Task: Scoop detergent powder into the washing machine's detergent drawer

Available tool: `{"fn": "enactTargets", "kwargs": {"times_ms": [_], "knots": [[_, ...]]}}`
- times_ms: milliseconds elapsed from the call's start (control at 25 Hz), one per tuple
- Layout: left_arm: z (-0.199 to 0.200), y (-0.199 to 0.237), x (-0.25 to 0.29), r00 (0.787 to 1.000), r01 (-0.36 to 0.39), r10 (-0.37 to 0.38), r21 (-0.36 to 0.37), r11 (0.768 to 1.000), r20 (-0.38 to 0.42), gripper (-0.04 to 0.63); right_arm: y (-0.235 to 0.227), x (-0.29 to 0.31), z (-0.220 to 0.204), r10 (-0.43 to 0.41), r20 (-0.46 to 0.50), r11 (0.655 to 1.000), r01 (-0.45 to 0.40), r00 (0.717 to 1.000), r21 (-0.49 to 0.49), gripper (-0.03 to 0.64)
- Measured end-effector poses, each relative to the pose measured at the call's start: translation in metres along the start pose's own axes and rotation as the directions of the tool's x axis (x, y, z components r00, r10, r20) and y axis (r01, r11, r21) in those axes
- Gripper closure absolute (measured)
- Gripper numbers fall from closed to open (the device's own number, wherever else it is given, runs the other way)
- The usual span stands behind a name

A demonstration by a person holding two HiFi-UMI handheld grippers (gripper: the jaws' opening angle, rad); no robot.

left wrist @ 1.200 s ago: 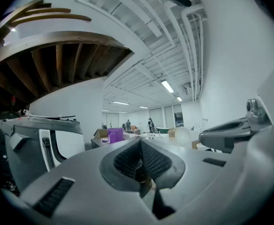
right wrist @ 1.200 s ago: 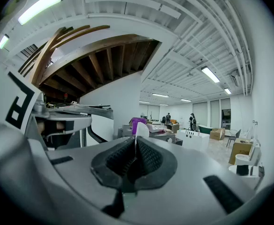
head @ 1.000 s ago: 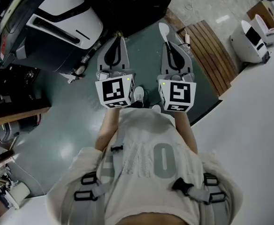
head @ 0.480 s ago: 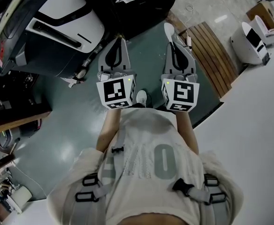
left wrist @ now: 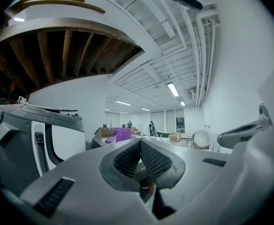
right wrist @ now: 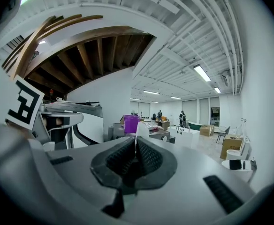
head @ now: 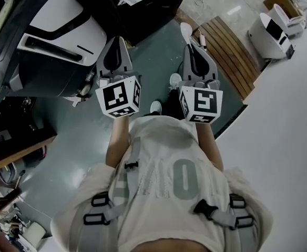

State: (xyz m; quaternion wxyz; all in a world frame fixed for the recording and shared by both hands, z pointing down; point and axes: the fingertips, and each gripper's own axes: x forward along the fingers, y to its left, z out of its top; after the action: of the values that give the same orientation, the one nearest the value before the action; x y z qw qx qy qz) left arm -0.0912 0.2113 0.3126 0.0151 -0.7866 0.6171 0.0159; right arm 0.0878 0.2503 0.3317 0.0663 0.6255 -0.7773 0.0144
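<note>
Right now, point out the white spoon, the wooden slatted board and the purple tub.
white spoon (head: 185,31), head view, on its bowl.
wooden slatted board (head: 224,51), head view, on a middle slat.
purple tub (right wrist: 131,124), right gripper view, on its side wall.

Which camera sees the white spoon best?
The head view: the white spoon sticks out past the right gripper, its bowl plain. The right gripper view shows only its thin edge between shut jaws. The left gripper view shows a white round shape, probably its bowl.

Surfaces we see
Glossy dark green floor, brown slatted wooden platform, smooth white plastic scoop.
</note>
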Motion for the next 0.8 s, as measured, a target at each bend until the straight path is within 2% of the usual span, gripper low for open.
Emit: {"fn": "enactTargets", "kwargs": {"times_ms": [360, 800], "knots": [[0.000, 0.003, 0.050, 1.000, -0.010, 0.010, 0.027, 1.000, 0.000, 0.574, -0.015, 0.063, 0.006, 0.027, 0.030, 1.000, -0.027, 0.999, -0.001, 0.607], [0.012, 0.028, 0.172, 0.997, -0.082, 0.081, 0.036, 0.996, 0.007, 0.574, -0.049, 0.199, 0.040, 0.105, 0.058, 0.994, -0.104, 0.993, -0.026, 0.607]]}}
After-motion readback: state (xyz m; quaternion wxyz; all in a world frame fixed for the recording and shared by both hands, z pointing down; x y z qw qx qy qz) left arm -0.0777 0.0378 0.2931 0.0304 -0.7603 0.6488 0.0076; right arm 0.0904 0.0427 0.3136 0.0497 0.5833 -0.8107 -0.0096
